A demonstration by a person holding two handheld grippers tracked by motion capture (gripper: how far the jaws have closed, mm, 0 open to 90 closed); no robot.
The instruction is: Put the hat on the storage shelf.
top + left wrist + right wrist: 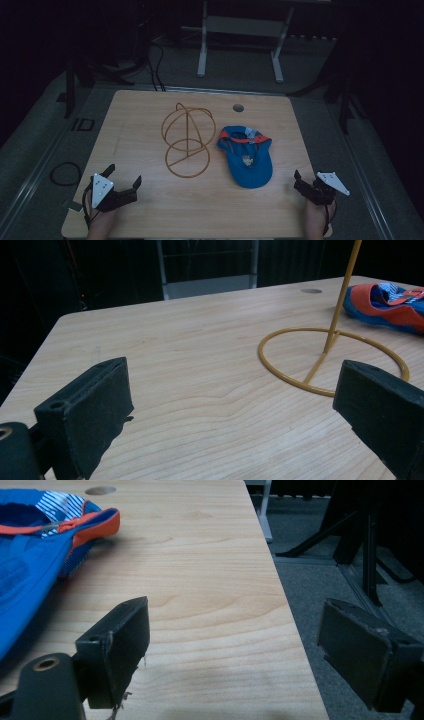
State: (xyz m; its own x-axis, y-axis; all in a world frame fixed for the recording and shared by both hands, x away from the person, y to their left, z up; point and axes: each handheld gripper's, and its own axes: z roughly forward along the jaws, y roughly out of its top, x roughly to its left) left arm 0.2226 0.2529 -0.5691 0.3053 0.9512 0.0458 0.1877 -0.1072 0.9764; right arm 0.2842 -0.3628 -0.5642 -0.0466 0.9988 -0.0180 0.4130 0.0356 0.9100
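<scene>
The blue fabric baseball cap [247,162] has orange trim, a blue-and-white striped lining and a small pale badge, sitting at 3 o'clock of the mustard-yellow wire hat stand [187,141] on the pale wood-grain table [150,205].

Light: dim, room mostly dark.
Floor [320,55]: grey carpet.
Worktop [150,200]: pale wood.
Beyond far edge: white table frame [240,35], black cables [157,65].

On the table [150,210] I count one blue cap [246,156] and one yellow wire stand [187,141], with a single round hole [238,107] near the far edge. Two grippers: left gripper [123,176], right gripper [306,181].
</scene>
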